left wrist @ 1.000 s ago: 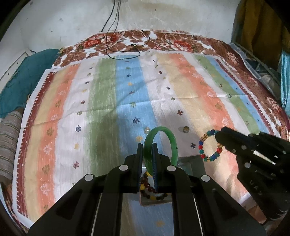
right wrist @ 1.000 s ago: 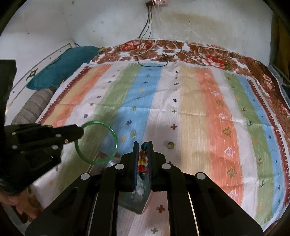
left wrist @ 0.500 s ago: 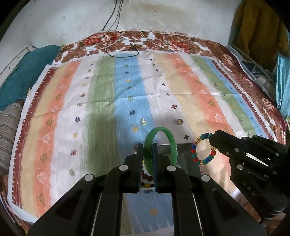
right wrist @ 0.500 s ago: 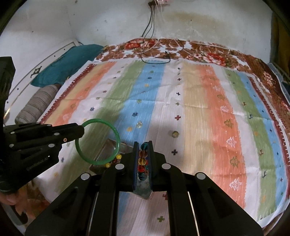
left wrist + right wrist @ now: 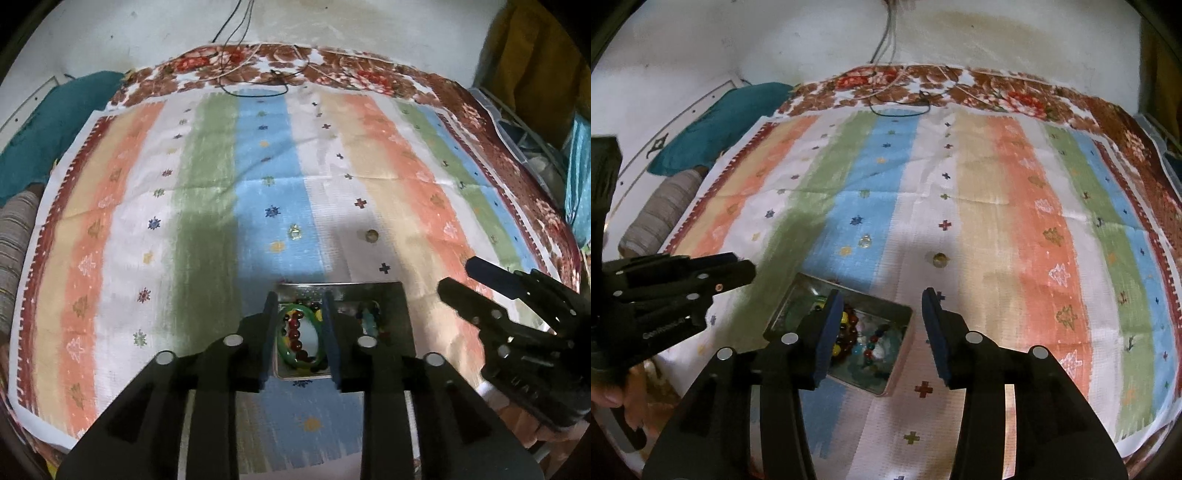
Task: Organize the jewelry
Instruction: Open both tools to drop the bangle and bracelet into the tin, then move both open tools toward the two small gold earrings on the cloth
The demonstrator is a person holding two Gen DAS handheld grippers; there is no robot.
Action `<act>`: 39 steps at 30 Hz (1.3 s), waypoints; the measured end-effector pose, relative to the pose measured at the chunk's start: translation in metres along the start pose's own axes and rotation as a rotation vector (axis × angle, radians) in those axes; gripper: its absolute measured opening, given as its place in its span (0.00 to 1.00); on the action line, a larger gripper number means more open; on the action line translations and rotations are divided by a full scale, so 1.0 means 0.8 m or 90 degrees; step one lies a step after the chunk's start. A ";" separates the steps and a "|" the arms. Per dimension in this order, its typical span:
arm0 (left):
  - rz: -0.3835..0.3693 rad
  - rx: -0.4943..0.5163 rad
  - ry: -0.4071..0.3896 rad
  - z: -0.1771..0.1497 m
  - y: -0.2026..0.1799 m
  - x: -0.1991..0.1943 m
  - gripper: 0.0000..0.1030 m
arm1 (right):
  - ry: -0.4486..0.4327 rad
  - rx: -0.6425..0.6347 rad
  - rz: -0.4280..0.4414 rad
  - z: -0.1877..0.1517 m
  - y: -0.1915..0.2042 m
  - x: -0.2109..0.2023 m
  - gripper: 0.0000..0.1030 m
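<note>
A shallow metal tin (image 5: 400,295) (image 5: 899,314) sits on the striped cloth. In it lie a green bangle (image 5: 284,349), a dark red bead bracelet (image 5: 295,338) (image 5: 847,334) and a multicoloured bead bracelet (image 5: 369,319) (image 5: 873,341). My left gripper (image 5: 300,299) is open and empty just above the bangle. My right gripper (image 5: 882,299) is open and empty above the tin's right half. Two small pieces lie beyond the tin: a clear stone (image 5: 294,232) (image 5: 865,240) and a gold ring (image 5: 371,235) (image 5: 938,258).
The striped cloth (image 5: 406,177) covers a flowered bed sheet. Black cables (image 5: 255,86) lie at the far edge by the wall. A teal pillow (image 5: 720,122) and a grey bolster (image 5: 661,218) are at the left. A plastic bin (image 5: 524,147) stands at the right.
Both grippers opened. The green bangle dropped from the left gripper into the tin, and the multicoloured bead bracelet dropped from the right gripper into the tin.
</note>
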State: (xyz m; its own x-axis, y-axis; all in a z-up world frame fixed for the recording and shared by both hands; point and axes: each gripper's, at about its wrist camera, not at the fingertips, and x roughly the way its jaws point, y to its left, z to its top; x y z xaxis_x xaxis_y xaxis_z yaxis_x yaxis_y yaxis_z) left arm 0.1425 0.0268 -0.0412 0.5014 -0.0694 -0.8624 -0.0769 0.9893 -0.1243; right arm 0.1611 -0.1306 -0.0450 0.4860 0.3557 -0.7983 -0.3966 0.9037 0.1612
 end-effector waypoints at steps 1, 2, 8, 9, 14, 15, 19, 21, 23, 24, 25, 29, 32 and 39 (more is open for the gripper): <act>-0.001 -0.007 0.001 0.001 0.003 0.001 0.33 | 0.002 0.004 -0.001 0.000 -0.002 0.001 0.45; -0.004 -0.016 0.003 0.002 0.006 0.002 0.35 | 0.006 0.011 -0.002 0.001 -0.007 0.004 0.46; -0.034 -0.069 0.016 0.011 0.025 0.010 0.46 | 0.020 0.027 -0.007 0.007 -0.020 0.014 0.50; -0.037 -0.073 0.017 0.012 0.026 0.012 0.48 | 0.022 0.028 -0.008 0.008 -0.021 0.016 0.50; -0.028 -0.070 0.013 0.017 0.023 0.018 0.55 | 0.030 0.026 -0.013 0.011 -0.024 0.023 0.56; -0.024 -0.064 0.012 0.018 0.021 0.019 0.56 | 0.030 0.026 -0.014 0.012 -0.024 0.023 0.57; -0.013 -0.048 0.013 0.025 0.015 0.028 0.58 | 0.035 0.024 -0.018 0.015 -0.026 0.028 0.60; -0.008 -0.044 0.015 0.028 0.013 0.033 0.58 | 0.038 0.024 -0.022 0.017 -0.029 0.032 0.61; -0.006 -0.039 0.017 0.032 0.013 0.038 0.60 | 0.042 0.024 -0.027 0.019 -0.031 0.037 0.62; -0.004 -0.035 0.019 0.034 0.012 0.041 0.60 | 0.043 0.023 -0.028 0.020 -0.032 0.038 0.63; -0.002 -0.033 0.022 0.035 0.012 0.044 0.60 | 0.045 0.023 -0.030 0.021 -0.032 0.041 0.63; -0.003 -0.034 0.028 0.039 0.014 0.051 0.61 | 0.058 0.014 -0.034 0.026 -0.033 0.055 0.65; 0.000 -0.043 0.032 0.045 0.018 0.059 0.63 | 0.063 0.007 -0.040 0.029 -0.033 0.062 0.65; 0.006 -0.053 0.056 0.057 0.022 0.088 0.64 | 0.073 -0.015 -0.060 0.032 -0.032 0.083 0.65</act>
State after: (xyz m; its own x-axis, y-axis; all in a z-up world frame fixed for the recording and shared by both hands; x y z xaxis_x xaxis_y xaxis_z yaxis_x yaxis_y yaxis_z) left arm 0.2158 0.0456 -0.0815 0.4227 -0.0752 -0.9031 -0.1536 0.9762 -0.1532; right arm 0.2233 -0.1238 -0.0869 0.4299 0.2383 -0.8709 -0.3718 0.9257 0.0698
